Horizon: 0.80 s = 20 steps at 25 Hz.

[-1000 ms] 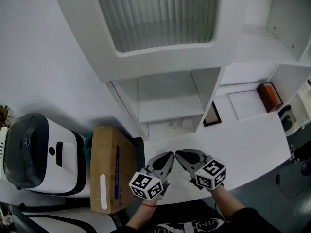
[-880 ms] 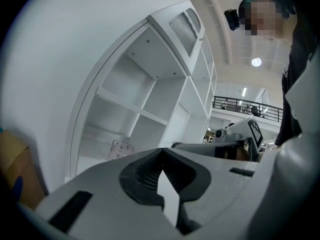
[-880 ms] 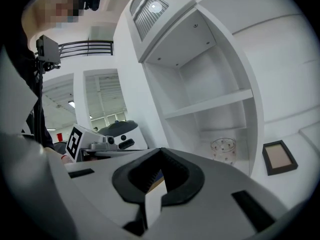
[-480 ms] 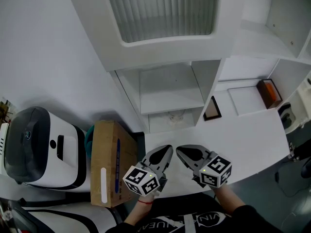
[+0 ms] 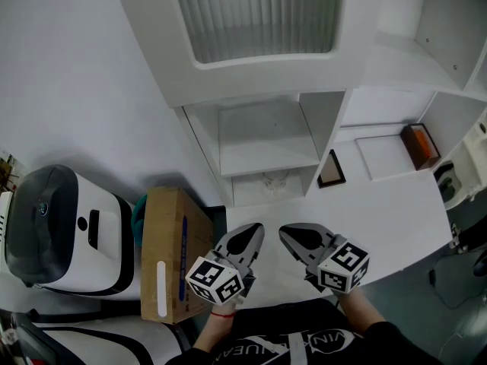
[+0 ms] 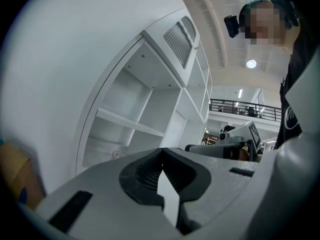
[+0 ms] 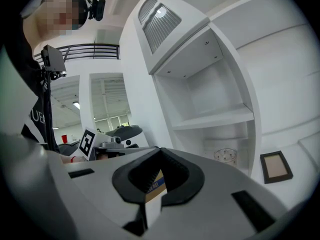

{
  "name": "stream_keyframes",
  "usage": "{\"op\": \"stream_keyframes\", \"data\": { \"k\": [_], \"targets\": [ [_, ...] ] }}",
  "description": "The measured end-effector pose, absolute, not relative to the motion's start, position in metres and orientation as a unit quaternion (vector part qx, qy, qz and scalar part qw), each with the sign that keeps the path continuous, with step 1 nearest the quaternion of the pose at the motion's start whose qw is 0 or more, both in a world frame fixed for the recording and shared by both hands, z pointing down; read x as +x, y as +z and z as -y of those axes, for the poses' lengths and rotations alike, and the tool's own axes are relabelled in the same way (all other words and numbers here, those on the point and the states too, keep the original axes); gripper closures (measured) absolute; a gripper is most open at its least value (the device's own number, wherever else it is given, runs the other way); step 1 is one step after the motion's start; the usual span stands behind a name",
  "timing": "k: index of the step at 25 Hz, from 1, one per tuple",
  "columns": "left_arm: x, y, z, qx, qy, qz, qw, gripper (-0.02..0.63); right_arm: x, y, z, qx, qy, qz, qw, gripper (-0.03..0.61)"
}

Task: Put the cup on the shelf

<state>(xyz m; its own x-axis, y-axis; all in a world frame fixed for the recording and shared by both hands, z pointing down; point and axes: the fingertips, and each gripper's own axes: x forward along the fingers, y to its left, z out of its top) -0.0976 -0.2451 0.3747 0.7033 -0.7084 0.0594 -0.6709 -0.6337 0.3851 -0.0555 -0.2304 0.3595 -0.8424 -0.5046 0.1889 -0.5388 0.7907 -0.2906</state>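
A clear glass cup (image 5: 275, 179) stands in the bottom compartment of the white shelf unit (image 5: 268, 157). It also shows in the right gripper view as the cup (image 7: 225, 156) and faintly in the left gripper view as the cup (image 6: 118, 154). My left gripper (image 5: 253, 232) and right gripper (image 5: 287, 233) hover side by side over the white counter (image 5: 380, 211), well short of the shelf. Both point toward it. Seen along the left gripper (image 6: 161, 151), its jaws meet with nothing between them. The right gripper (image 7: 160, 150) is shut and empty too.
A cardboard box (image 5: 171, 261) sits left of my left gripper, beside a white and black machine (image 5: 61, 234). A dark picture frame (image 5: 332, 169) lies just right of the shelf. Further right are a flat white panel (image 5: 384, 157) and an orange-brown box (image 5: 421, 146).
Both grippers have drifted slightly back toward the person and a little apart. The jaws have stayed shut and the cup has not moved.
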Motion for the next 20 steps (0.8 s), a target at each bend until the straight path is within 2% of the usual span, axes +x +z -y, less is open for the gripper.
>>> {"op": "stream_keyframes", "data": {
  "k": [20],
  "targets": [
    [-0.1041,0.3743,0.2477,0.900,-0.046,0.388,0.192,0.607,-0.0621,0.3608,0.2332,0.262,0.178,0.947,0.046,0.575]
  ]
}}
